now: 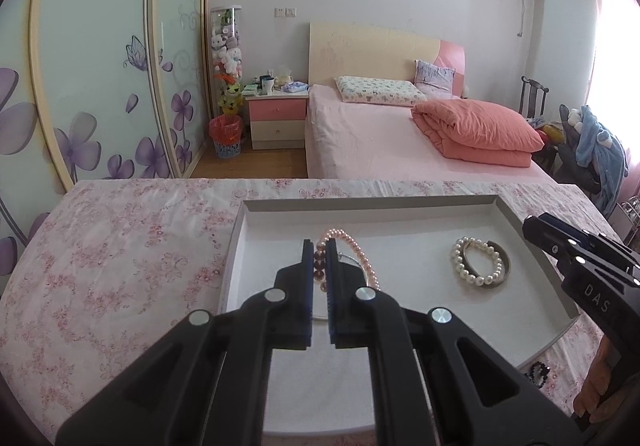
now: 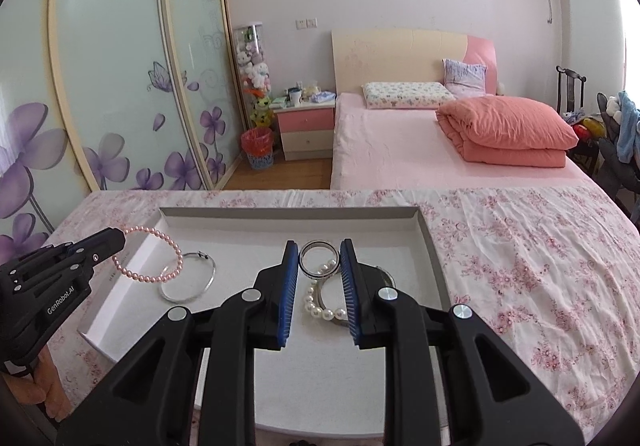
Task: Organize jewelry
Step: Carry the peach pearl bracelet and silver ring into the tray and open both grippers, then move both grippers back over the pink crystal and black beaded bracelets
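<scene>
My left gripper (image 1: 319,246) is shut on a pink pearl bracelet (image 1: 362,256), which hangs over the left half of the white tray (image 1: 360,203). From the right wrist view the same left gripper (image 2: 118,237) holds that pink pearl bracelet (image 2: 160,272) above a thin silver bangle (image 2: 188,284) lying in the tray (image 2: 288,210). My right gripper (image 2: 319,244) is shut on a dark-edged silver ring (image 2: 319,260), held upright between the blue pads. Under it lie a white pearl bracelet (image 2: 320,310) and a grey bangle (image 1: 502,266). The right gripper (image 1: 532,224) enters the left wrist view at the tray's right side.
The tray sits on a pink floral cloth (image 1: 120,266) over the table. A black bead bracelet (image 1: 536,372) lies on the cloth by the tray's near right corner. A hand (image 1: 596,386) holds the right gripper. Beyond the table's far edge are a bed (image 1: 380,137) and a nightstand (image 1: 276,117).
</scene>
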Motion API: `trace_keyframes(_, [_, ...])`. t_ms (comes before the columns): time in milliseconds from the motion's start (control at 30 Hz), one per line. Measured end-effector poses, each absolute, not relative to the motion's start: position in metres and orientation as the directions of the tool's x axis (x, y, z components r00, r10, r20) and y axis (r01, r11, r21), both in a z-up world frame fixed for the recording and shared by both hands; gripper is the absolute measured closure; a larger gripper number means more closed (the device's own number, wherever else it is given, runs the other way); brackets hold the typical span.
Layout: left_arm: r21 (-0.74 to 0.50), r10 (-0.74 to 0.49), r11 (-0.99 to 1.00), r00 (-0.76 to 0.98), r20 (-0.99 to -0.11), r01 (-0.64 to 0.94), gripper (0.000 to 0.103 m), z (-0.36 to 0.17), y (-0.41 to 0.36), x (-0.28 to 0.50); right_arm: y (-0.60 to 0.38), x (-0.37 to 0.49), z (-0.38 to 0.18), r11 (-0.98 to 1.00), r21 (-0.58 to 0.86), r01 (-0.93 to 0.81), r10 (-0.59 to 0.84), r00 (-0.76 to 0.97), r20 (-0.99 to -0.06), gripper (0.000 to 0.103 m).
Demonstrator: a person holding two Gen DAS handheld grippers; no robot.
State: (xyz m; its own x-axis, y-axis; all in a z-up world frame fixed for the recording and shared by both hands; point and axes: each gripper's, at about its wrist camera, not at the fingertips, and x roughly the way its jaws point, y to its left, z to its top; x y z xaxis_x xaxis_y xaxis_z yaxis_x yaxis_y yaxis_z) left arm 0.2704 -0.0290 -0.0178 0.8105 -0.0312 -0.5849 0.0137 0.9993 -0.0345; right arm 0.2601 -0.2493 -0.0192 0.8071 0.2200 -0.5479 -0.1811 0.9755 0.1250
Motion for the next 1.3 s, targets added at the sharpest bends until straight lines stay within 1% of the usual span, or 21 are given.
trace_keyframes(133, [-0.038, -0.033, 0.999, 0.797, -0.604, 0.012, 0.096, -0.027, -0.029, 0.280, -0.248, 0.270, -0.028, 0.975, 0.133, -0.176, 0.221, 0.787, -0.576, 0.080])
trace_keyframes(400, [-0.043, -0.045, 0.999, 0.779, -0.626, 0.023, 0.095, -0.035, -0.031, 0.292, -0.244, 0.279, -0.035, 0.978, 0.128, -0.166, 0.210, 0.768, -0.605, 0.079])
trace_keyframes(433, [-0.043, -0.050, 0.999, 0.777, -0.628, 0.029, 0.093, -0.037, -0.031, 0.292, -0.244, 0.279, -0.036, 0.977, 0.131, -0.169, 0.214, 0.765, -0.607, 0.077])
trace_keyframes(467, [-0.043, -0.052, 0.999, 0.775, -0.629, 0.032, 0.088, -0.037, -0.032, 0.292, -0.244, 0.279, -0.036, 0.976, 0.134, -0.171, 0.217, 0.764, -0.607, 0.068])
trace_keyframes(500, [-0.042, -0.052, 0.999, 0.774, -0.631, 0.033, 0.086, -0.038, -0.032, 0.292, -0.245, 0.278, -0.036, 0.976, 0.134, -0.169, 0.216, 0.767, -0.604, 0.064])
trace_keyframes(533, [-0.043, -0.052, 0.999, 0.774, -0.631, 0.033, 0.082, -0.038, -0.032, 0.292, -0.246, 0.278, -0.036, 0.976, 0.134, -0.170, 0.216, 0.768, -0.603, 0.063])
trace_keyframes(700, [-0.057, -0.052, 0.998, 0.769, -0.637, 0.020, 0.080, -0.039, -0.027, 0.291, -0.251, 0.275, -0.033, 0.977, 0.140, -0.159, 0.211, 0.774, -0.597, 0.063])
trace_keyframes(767, [-0.055, -0.043, 0.998, 0.772, -0.635, 0.011, 0.077, -0.037, -0.025, 0.289, -0.253, 0.273, -0.031, 0.978, 0.141, -0.155, 0.209, 0.776, -0.595, 0.063])
trace_keyframes(967, [-0.057, -0.040, 0.998, 0.780, -0.624, 0.005, 0.074, -0.030, -0.023, 0.278, -0.259, 0.262, -0.023, 0.979, 0.139, -0.150, 0.204, 0.788, -0.581, 0.063])
trace_keyframes(1300, [-0.072, -0.060, 0.997, 0.789, -0.611, 0.019, 0.065, -0.019, -0.019, 0.237, -0.274, 0.227, -0.016, 0.980, 0.142, -0.139, 0.196, 0.793, -0.577, 0.063])
